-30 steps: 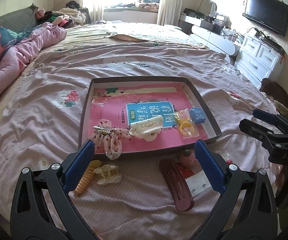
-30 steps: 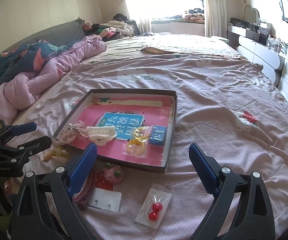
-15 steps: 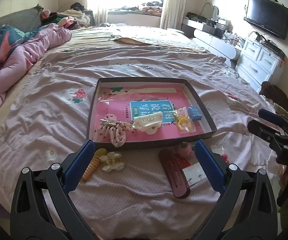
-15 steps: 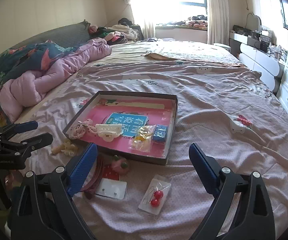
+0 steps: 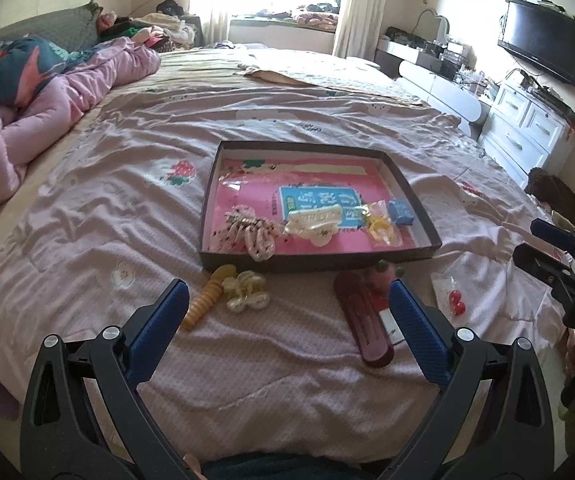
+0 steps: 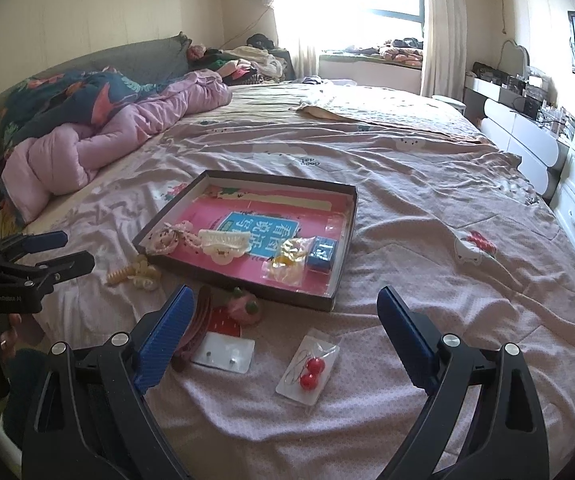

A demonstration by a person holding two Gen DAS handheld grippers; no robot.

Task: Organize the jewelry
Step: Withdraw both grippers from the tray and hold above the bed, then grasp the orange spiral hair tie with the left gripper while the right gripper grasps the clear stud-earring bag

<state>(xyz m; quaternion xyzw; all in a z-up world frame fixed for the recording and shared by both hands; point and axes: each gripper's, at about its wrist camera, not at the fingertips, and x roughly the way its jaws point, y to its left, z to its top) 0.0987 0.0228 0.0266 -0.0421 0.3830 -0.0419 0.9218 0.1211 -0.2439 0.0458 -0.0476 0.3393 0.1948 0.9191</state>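
Earrings (image 6: 310, 368) lower centre, bagged, outside tray (image 6: 339, 280). Your right gripper (image 6: 283, 336) and left gripper (image 5: 287, 312) are spread, empty. Pinch the bag's edge, not the beads.

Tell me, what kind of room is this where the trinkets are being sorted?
Most likely a lived-in home bedroom. The work happens on a big bed with a rumpled pink quilt near the pillows, a wall-mounted television hangs over white drawers, and a curtained window lights it.
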